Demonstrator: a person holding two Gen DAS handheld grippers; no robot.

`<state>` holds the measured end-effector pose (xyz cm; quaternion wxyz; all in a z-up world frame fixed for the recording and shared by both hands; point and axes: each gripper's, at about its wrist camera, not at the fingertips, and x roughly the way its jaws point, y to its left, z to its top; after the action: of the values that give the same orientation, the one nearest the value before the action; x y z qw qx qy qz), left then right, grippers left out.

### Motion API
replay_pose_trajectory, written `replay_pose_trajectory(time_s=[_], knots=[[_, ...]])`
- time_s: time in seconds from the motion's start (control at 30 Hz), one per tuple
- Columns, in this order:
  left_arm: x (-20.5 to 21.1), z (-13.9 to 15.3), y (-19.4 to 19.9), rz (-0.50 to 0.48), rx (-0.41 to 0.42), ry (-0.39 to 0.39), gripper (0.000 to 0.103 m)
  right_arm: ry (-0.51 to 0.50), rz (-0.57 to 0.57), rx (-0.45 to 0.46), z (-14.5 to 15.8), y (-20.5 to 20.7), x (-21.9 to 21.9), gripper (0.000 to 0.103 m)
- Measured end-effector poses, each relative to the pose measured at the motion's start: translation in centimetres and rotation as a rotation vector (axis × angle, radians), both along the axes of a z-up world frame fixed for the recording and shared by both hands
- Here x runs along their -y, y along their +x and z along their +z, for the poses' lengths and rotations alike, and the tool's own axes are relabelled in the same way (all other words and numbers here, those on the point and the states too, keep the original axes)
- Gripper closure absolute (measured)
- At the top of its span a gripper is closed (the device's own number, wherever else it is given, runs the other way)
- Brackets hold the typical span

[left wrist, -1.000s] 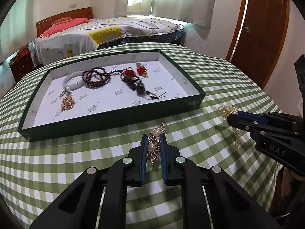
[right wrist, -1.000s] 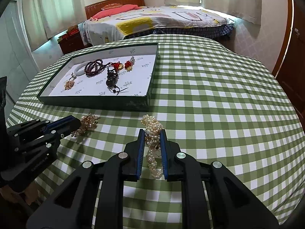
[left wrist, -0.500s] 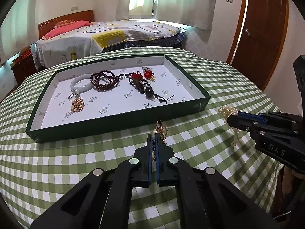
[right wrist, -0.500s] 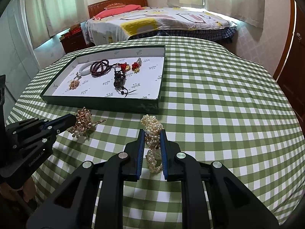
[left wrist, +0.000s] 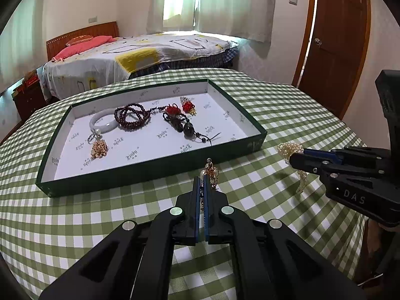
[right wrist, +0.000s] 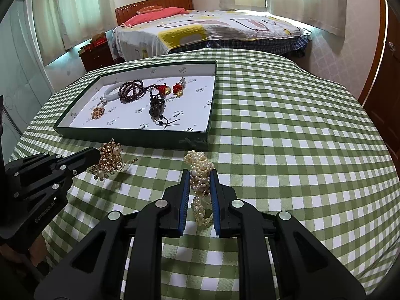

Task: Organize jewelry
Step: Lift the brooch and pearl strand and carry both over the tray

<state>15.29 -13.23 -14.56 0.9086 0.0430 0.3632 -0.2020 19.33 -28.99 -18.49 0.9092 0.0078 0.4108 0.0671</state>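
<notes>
My left gripper is shut on a gold and pearl brooch and holds it above the checked cloth, just in front of the green tray; it also shows in the right wrist view. My right gripper is shut on a pearl bracelet lifted off the cloth; it also shows in the left wrist view. The tray holds a white bangle, dark red beads, a black pendant, red charms and a small gold piece.
The round table has a green checked cloth that drops off at its edges. A bed stands beyond the table and a wooden door at the far right. A low cabinet stands beside the bed.
My left gripper closed on the brooch and lifted it off the cloth. My right gripper rose slightly with the pearl bracelet held between its fingers.
</notes>
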Motion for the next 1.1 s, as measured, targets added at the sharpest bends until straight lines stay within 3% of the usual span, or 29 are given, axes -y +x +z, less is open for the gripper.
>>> replay_pose_trajectory(time_s=[0.73, 1.1], knots=[[-4.5, 5.7, 0.9, 0.121, 0.111, -0.082, 0.101, 0.04, 0.045, 0.125, 5.1, 0.3, -3.0, 0.087], [-7.3, 9.3, 3.9, 0.198, 0.222, -0.138, 0.101, 0.105, 0.101, 0.293, 10.0, 4.0, -7.3, 0.087]])
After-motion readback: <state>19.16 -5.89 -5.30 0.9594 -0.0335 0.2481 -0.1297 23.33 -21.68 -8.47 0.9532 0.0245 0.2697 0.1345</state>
